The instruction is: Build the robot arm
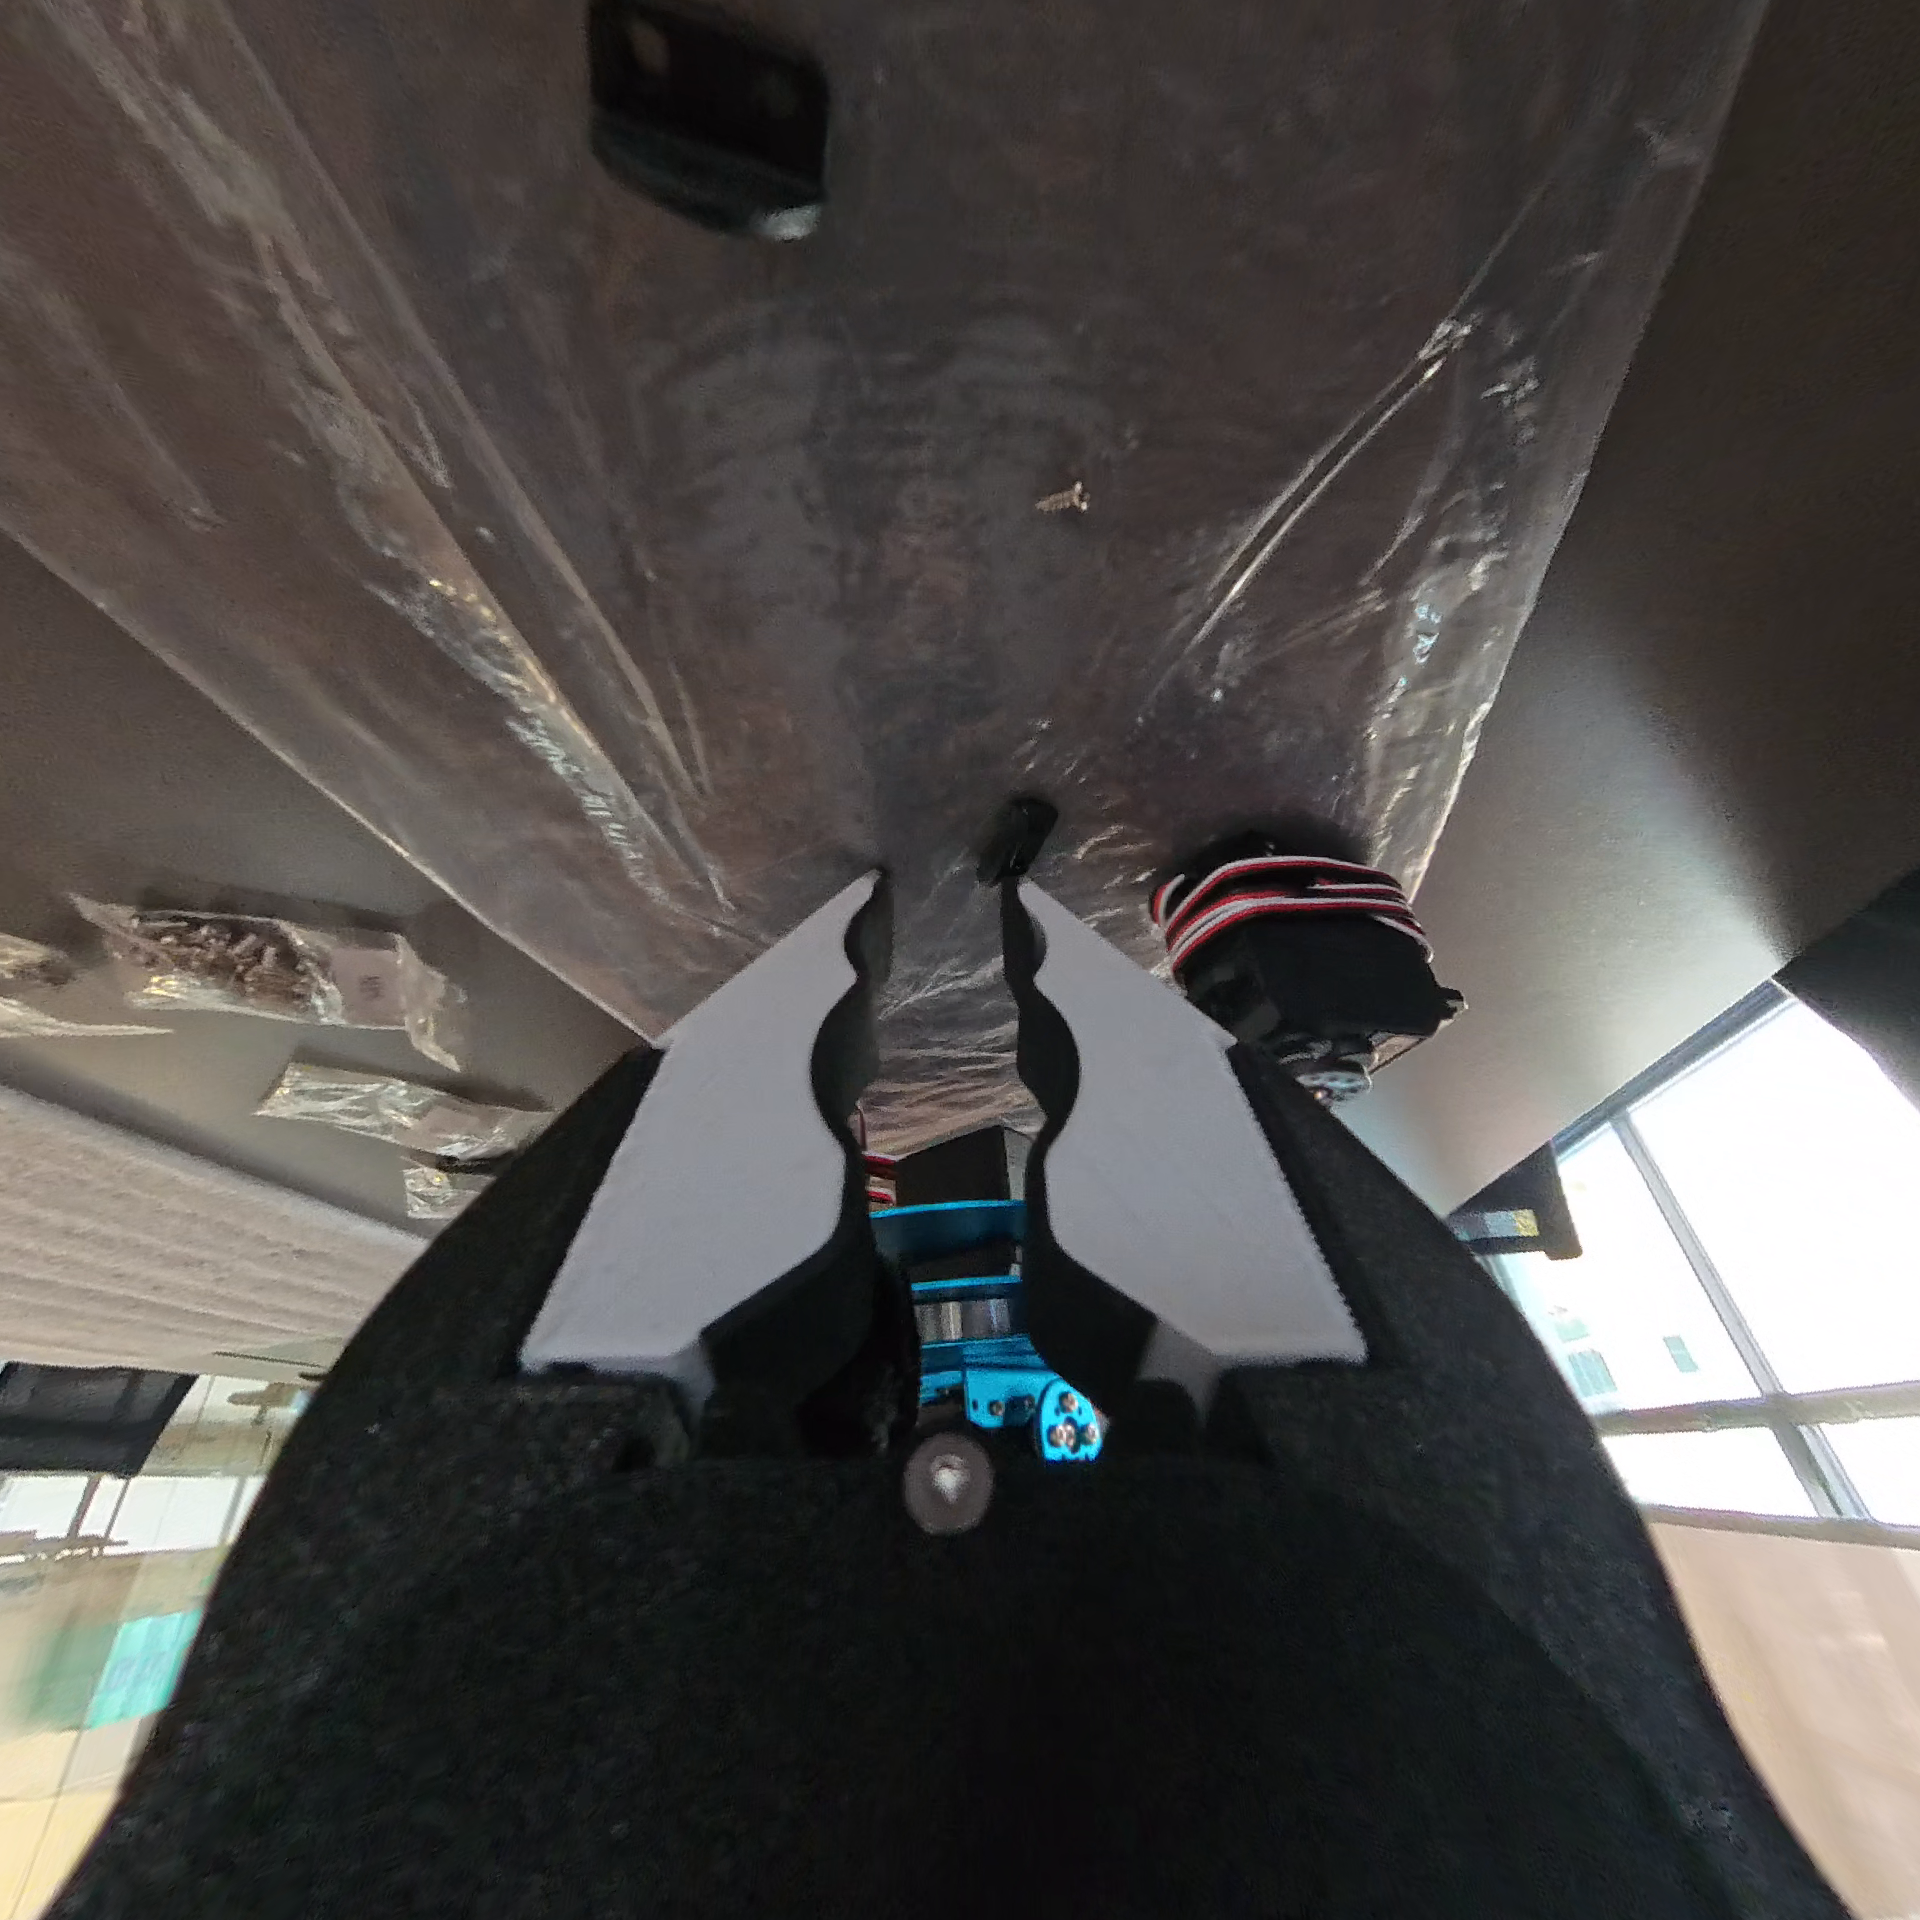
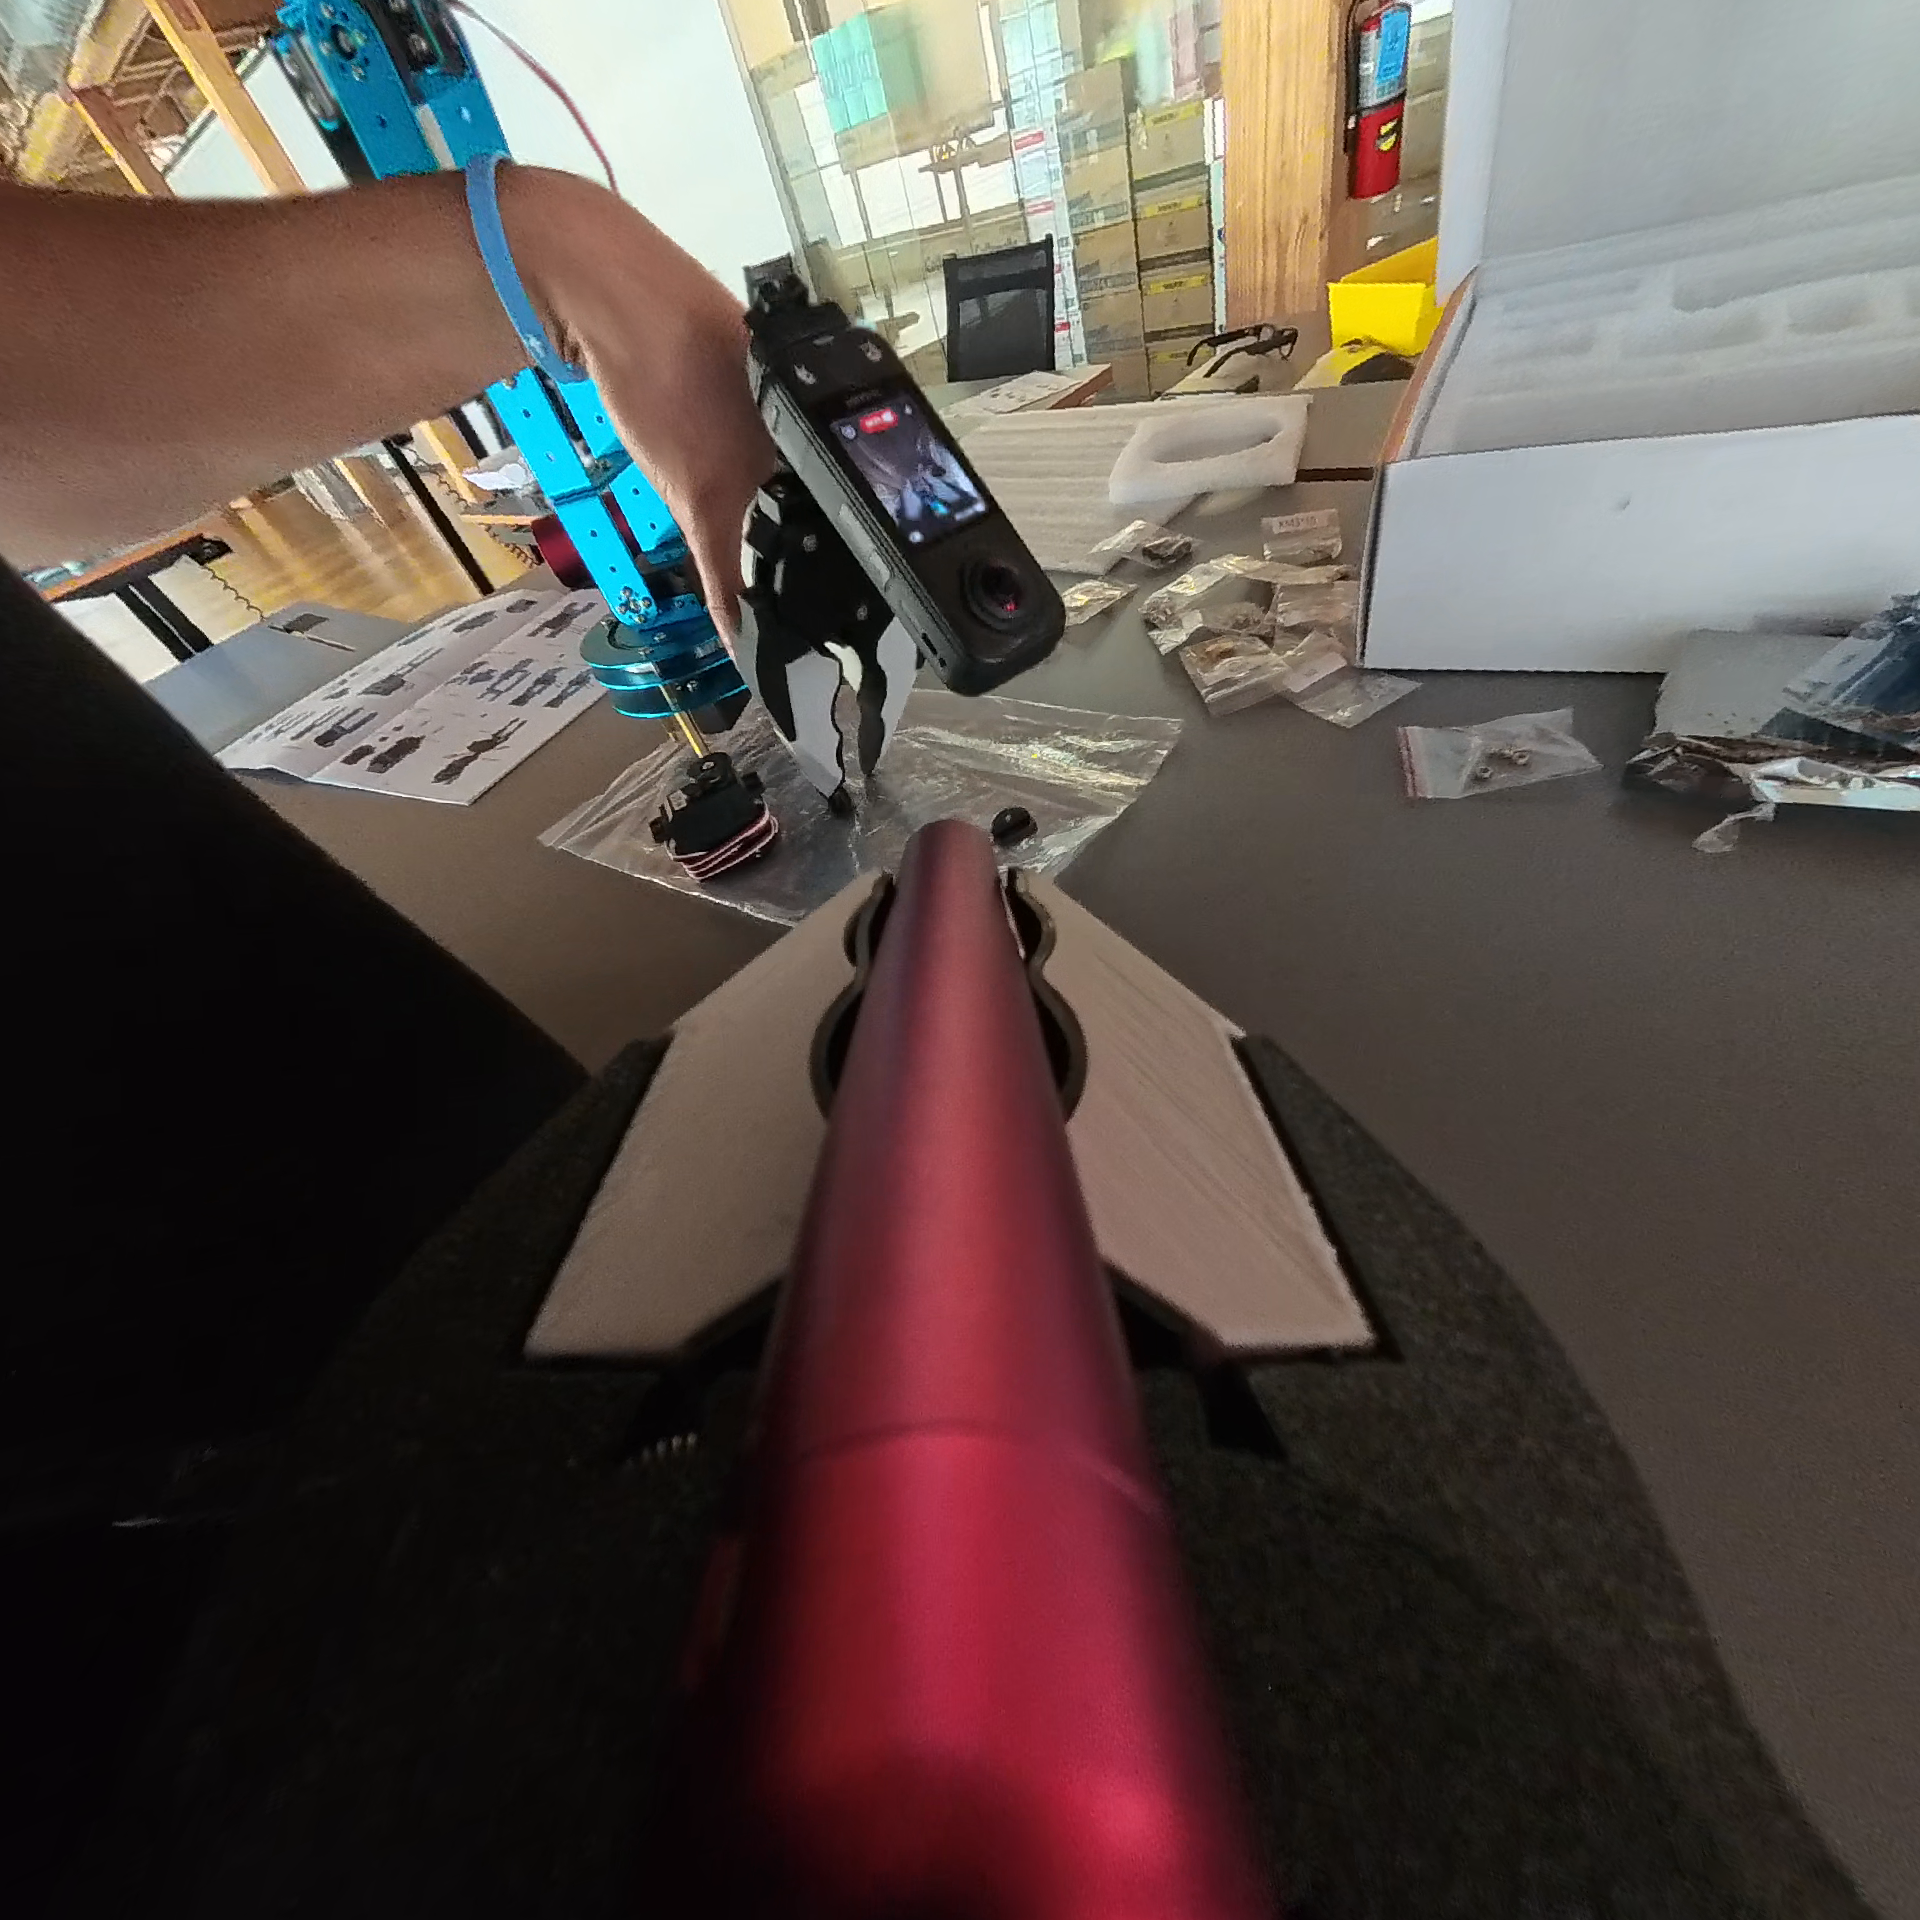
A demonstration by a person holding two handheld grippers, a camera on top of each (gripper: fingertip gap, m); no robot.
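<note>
My left gripper (image 1: 945, 881) is open by a narrow gap and points down at a clear plastic bag (image 1: 727, 520) on the dark table. A small black part (image 1: 1013, 836) lies at one fingertip. A black servo with red, white and black wires (image 1: 1299, 935) lies beside the fingers. My right gripper (image 2: 945, 883) is shut on a red metal cylindrical tool (image 2: 935, 1299) that runs along the fingers toward the bag (image 2: 1039, 748). In the right wrist view a hand holds the left gripper (image 2: 852, 779) next to the servo (image 2: 717, 821) and a blue metal robot arm (image 2: 582, 468).
A loose screw (image 1: 1062, 501) and a larger black part (image 1: 707, 125) lie on the bag. An instruction sheet (image 2: 416, 696) lies at the left. Several small bags of hardware (image 2: 1247, 623), white foam (image 2: 1205, 457) and an open white box (image 2: 1662, 520) are at the right. The gap from one gripper's tips to the other's is roughly 25 cm.
</note>
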